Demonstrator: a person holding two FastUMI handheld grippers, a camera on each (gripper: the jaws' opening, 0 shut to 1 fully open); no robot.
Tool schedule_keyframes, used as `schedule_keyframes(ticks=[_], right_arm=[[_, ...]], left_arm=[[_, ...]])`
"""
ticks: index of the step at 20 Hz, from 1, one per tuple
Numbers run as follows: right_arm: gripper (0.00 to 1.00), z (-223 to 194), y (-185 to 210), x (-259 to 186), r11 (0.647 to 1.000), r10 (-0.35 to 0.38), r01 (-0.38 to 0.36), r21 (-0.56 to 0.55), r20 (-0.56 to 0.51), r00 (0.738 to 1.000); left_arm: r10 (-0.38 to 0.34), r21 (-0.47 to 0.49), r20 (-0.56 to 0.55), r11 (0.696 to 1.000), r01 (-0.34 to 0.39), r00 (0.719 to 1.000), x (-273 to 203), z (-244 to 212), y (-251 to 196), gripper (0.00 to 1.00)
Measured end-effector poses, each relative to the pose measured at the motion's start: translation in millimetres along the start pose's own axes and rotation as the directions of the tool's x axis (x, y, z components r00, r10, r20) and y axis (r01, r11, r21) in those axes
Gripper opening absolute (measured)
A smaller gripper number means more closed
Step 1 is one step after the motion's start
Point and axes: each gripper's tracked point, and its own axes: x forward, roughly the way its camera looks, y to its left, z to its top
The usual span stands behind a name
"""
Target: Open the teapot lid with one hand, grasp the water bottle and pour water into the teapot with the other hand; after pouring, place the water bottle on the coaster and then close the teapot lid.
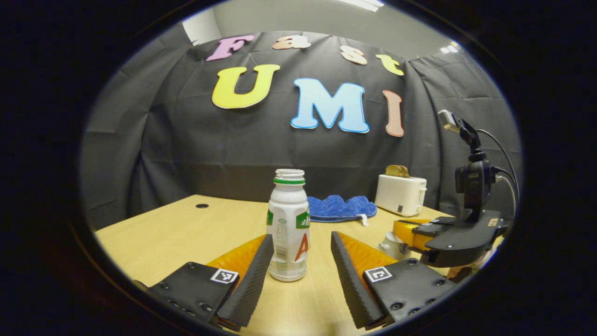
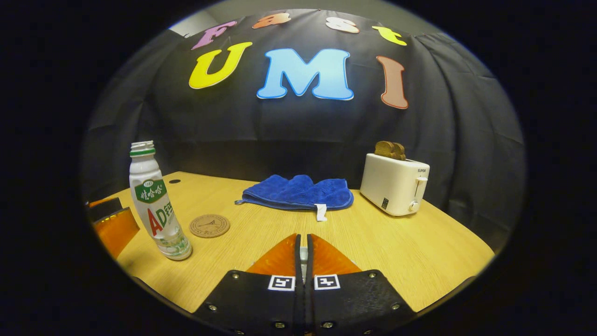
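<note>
In the left gripper view, the left gripper [image 1: 301, 261] stands wide open around the uncapped water bottle [image 1: 288, 228], one finger touching or nearly touching it, so the grasp looks not yet made; the right gripper [image 1: 443, 235] hangs over the teapot [image 1: 391, 245], mostly hidden. In the right gripper view, the right gripper [image 2: 303, 252] is pressed nearly closed on something pale, probably the lid knob. The bottle [image 2: 156, 210] stands just beside the coaster [image 2: 210, 225], so pouring, placing and closing remain.
</note>
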Motion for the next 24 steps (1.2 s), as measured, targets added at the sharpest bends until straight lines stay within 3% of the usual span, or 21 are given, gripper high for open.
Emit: schedule_keyframes(ticks=[2,5,10,12,15,18,24], right_arm=[[0.00,3,2,2,1.000,0.013,-0.013,0.010,0.020,1.000],[0.00,16,-2,-4,0.999,0.009,-0.013,0.045,0.081,0.997],[0.00,33,-11,-14,0.993,-0.003,-0.017,0.117,0.171,0.985],[0.00,33,-11,-15,0.992,0.004,-0.027,0.125,0.178,0.984],[0.00,30,-6,-16,0.989,0.029,-0.053,0.138,0.170,0.985],[0.00,30,-6,-17,0.988,0.033,-0.059,0.144,0.172,0.984],[0.00,34,-12,-22,0.986,0.022,-0.052,0.160,0.185,0.982]], left_arm=[[0.002,-0.002,-0.006,1.000,-0.002,1.000,2,-3,1,0.79],[0.017,-0.001,-0.020,1.000,-0.017,1.000,6,-10,6,0.99],[0.014,-0.014,-0.029,1.000,-0.014,0.999,18,-15,10,0.95],[0.016,0.002,-0.039,1.000,-0.016,0.999,27,-19,14,0.99],[0.033,0.021,-0.060,0.999,-0.031,0.998,39,-28,19,0.92],[0.026,0.032,-0.059,0.999,-0.024,0.998,49,-25,16,0.99],[0.046,0.094,-0.066,0.995,-0.039,0.997,66,-26,18,0.93]])
